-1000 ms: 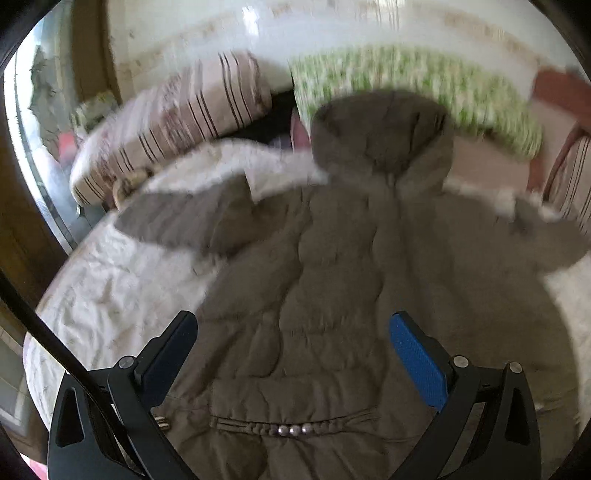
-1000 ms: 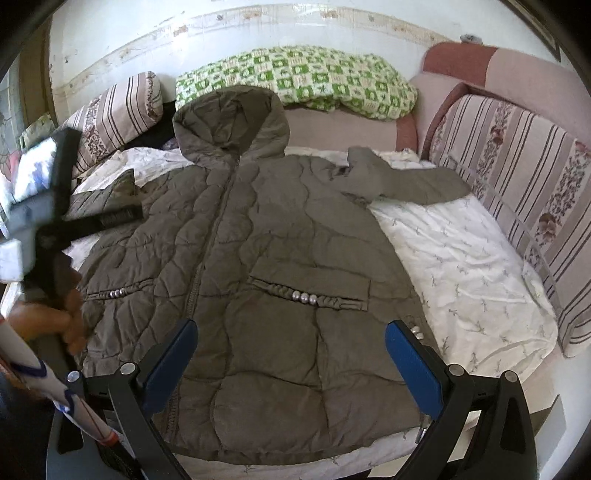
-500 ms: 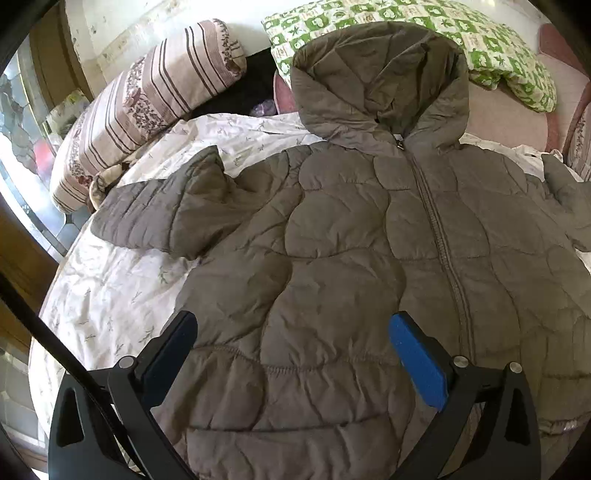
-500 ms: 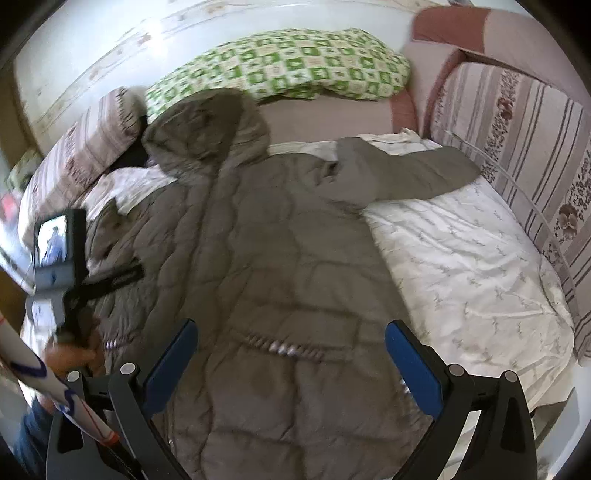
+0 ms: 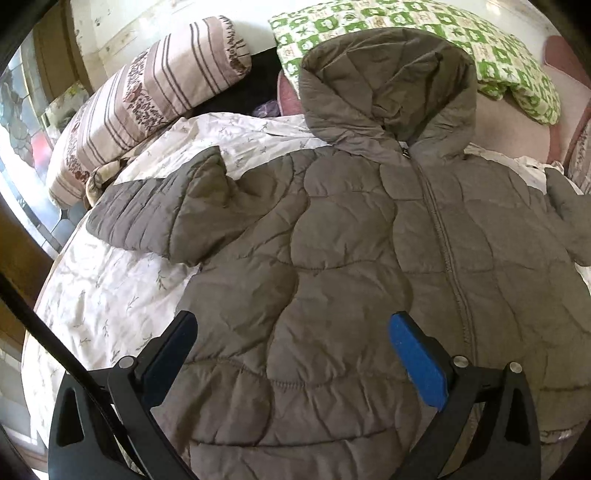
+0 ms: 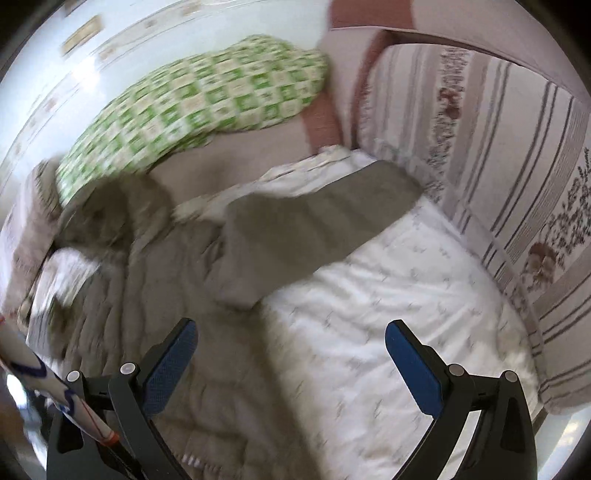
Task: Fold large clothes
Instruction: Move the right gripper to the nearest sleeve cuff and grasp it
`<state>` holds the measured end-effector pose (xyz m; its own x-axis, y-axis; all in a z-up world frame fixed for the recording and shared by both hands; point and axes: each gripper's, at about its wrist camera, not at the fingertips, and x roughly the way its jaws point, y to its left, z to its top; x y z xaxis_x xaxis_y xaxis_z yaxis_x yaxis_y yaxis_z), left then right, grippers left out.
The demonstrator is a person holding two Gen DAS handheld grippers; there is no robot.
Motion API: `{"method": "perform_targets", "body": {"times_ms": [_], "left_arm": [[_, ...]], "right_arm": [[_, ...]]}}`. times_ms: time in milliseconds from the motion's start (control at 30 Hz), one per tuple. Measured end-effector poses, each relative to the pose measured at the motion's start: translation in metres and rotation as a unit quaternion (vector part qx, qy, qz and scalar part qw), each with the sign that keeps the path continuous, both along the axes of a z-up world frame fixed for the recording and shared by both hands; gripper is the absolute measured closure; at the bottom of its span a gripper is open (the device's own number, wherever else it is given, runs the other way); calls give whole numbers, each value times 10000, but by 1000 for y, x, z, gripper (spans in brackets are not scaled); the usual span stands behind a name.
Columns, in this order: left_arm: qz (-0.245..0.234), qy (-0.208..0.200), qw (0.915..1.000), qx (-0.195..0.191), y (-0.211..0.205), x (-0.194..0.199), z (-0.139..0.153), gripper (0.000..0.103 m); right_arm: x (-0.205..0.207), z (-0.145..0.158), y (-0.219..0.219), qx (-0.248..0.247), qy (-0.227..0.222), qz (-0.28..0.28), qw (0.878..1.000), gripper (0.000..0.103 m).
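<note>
A large grey-brown quilted hooded jacket [image 5: 351, 258] lies front up on the bed, zipped, hood toward the wall, both sleeves spread outward. My left gripper [image 5: 291, 332] is open and empty above the jacket's left chest, with the left sleeve [image 5: 155, 214] ahead to its left. In the blurred right wrist view the jacket's right sleeve [image 6: 317, 225] lies across the white sheet. My right gripper [image 6: 290, 343] is open and empty above the jacket's edge and the sheet, just short of that sleeve.
The bed has a white patterned sheet [image 6: 406, 295]. A green checked pillow [image 5: 424, 33] and a striped bolster [image 5: 147, 107] lie at the head. A striped cushion [image 6: 498, 166] lines the right side. Part of the other hand-held tool [image 6: 55, 391] shows at lower left in the right wrist view.
Both grippers have moved up the jacket toward the shoulders. The left now faces the left sleeve and hood; the right has swung rightward toward the right sleeve. Both stay open.
</note>
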<state>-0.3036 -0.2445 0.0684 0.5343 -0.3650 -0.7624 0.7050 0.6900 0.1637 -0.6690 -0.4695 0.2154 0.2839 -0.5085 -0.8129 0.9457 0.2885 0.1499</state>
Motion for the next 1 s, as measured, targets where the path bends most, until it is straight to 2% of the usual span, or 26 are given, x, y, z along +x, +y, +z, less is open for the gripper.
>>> {"method": "perform_targets", "body": {"times_ms": [100, 300, 400, 533, 600, 667, 767, 1000], "left_arm": [[-16, -46, 10000, -5, -1, 0, -1, 0], [21, -85, 10000, -41, -2, 6, -2, 0], [34, -110, 9999, -92, -2, 8, -2, 0], [30, -149, 9997, -184, -1, 9, -1, 0], [16, -212, 9995, -216, -1, 9, 0, 0], [9, -265, 9994, -241, -2, 8, 0, 0], [22, -313, 9992, -260, -3, 8, -1, 0], [1, -257, 9995, -200, -10, 10, -10, 0]], "right_arm": [[-16, -2, -38, 59, -152, -195, 9997, 0], [-47, -30, -107, 408, -531, -637, 9957, 3], [-56, -41, -137, 476, -548, -831, 9939, 4], [-60, -58, -170, 507, -558, -921, 9929, 18], [-66, -69, -188, 528, -638, -1015, 9914, 29], [-76, -83, -203, 590, -769, -1246, 9875, 31], [-87, -102, -221, 704, -940, -1418, 9829, 48], [-96, -135, -254, 686, -1086, -1789, 9755, 48]]}}
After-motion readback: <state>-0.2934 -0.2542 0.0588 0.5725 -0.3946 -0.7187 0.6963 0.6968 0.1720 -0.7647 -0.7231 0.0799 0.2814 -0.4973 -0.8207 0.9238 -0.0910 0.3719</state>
